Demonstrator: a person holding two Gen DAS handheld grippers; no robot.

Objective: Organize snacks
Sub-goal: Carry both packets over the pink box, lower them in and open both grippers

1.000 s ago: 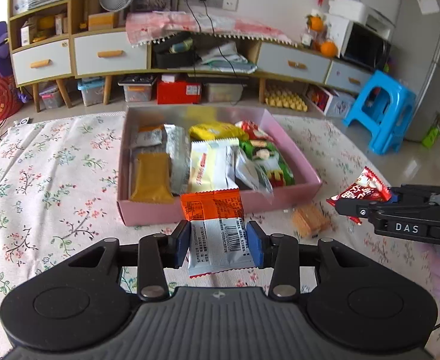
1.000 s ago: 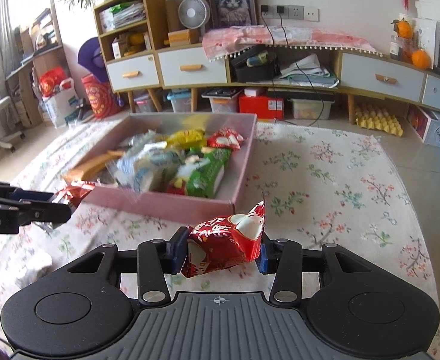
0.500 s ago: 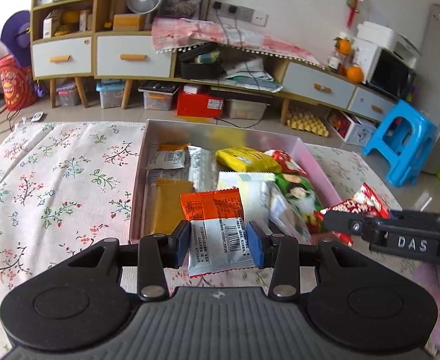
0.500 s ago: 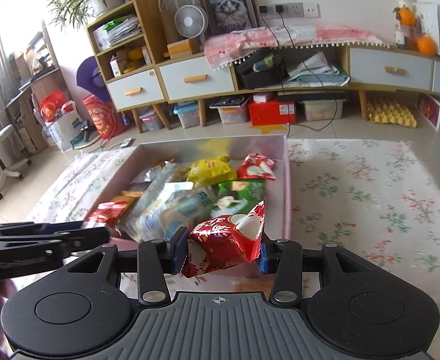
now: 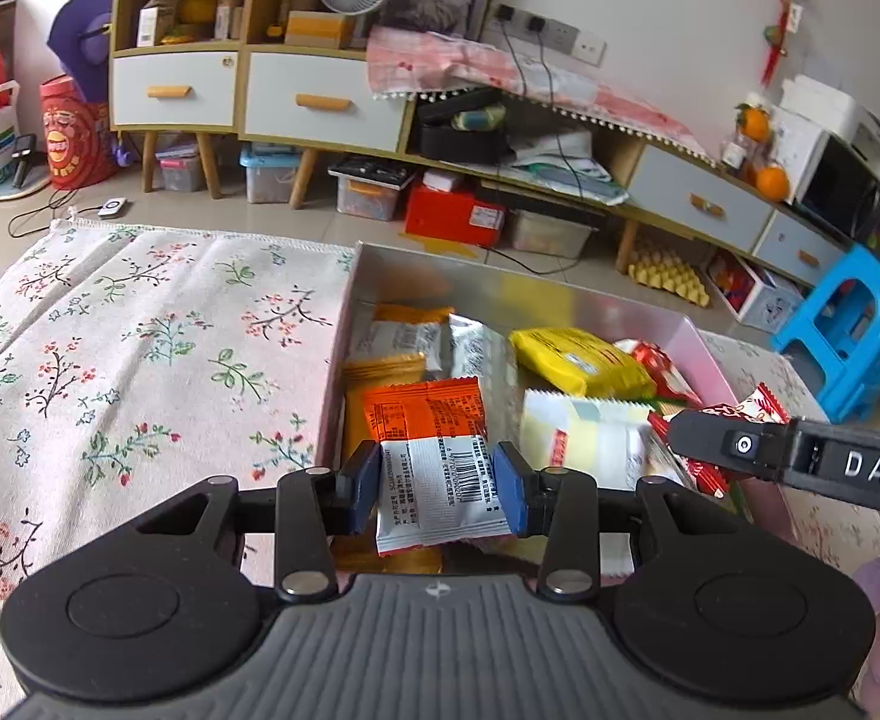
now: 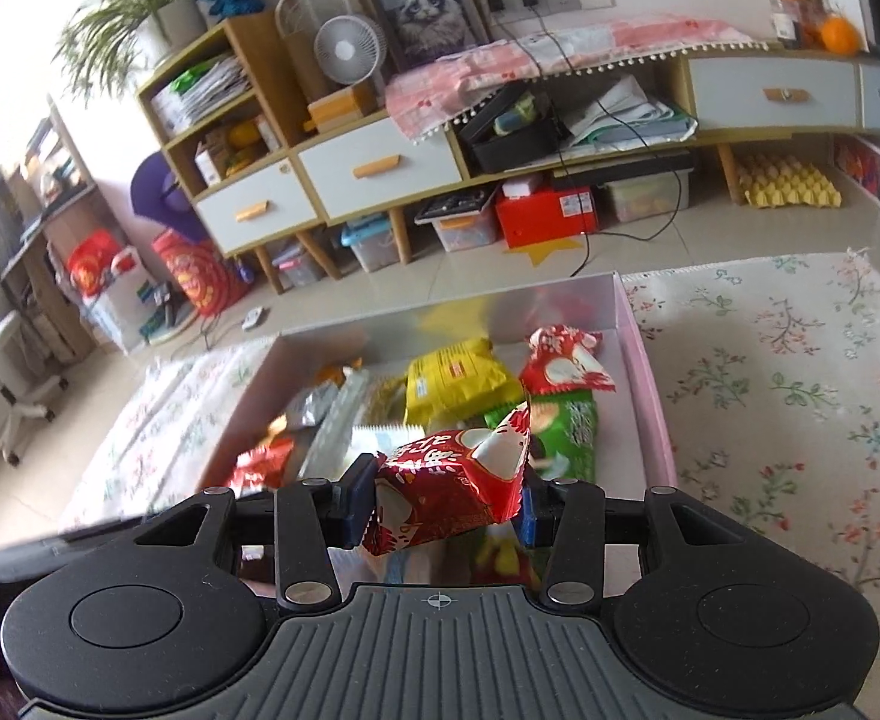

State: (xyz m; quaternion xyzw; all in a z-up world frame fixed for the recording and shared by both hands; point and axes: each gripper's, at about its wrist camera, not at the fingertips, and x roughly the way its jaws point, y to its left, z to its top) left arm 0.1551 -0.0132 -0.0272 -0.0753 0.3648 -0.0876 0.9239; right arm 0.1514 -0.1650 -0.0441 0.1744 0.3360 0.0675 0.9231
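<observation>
Hanging over the box (image 5: 704, 342), both jaws hold packets: left gripper (image 5: 434, 489) an orange packet (image 5: 431, 456) upright, right gripper (image 6: 440, 498) a red packet (image 6: 446, 483) crosswise.

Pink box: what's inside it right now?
The pink box holds a yellow packet, a red wrapped snack, a green packet, silver sachets and an orange-yellow packet. Both claws and their packets cover its near end.
</observation>
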